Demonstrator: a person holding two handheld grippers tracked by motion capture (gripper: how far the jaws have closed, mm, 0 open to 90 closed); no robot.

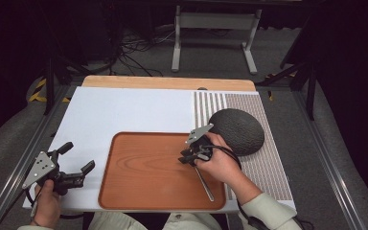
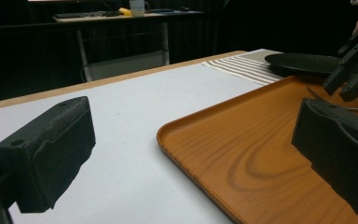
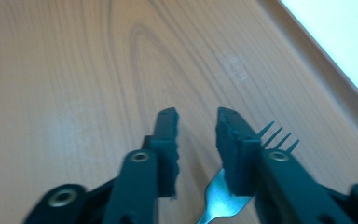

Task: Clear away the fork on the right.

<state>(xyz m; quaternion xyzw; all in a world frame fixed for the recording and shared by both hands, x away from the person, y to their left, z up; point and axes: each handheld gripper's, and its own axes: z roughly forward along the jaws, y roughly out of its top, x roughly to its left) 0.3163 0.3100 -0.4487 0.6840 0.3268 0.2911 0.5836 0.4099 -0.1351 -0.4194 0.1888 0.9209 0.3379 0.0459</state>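
On the white mat at the near left, the left gripper (image 1: 76, 162) hovers with its jaws spread wide and nothing between them. Just right of it lies the wooden tray (image 1: 143, 172). Over the tray's right part, the right gripper (image 3: 196, 122) points down with its jaws narrowly apart around the fork (image 3: 223, 198), whose tines poke out past one jaw; I cannot tell whether the pads press it. Farther right sits a dark round plate (image 1: 242, 129).

Dark room all around, black walls or curtains swallowing the edges. Grey carpeted floor (image 1: 211, 57) behind the table, cables (image 1: 134, 50) snaking across it. A pale metal stand (image 1: 215, 28) sits at the back on two legs. Yellow-and-black hazard tape (image 1: 40, 88) marks the floor at left. Far off, a desk (image 2: 121, 17) holds clutter under dim light.
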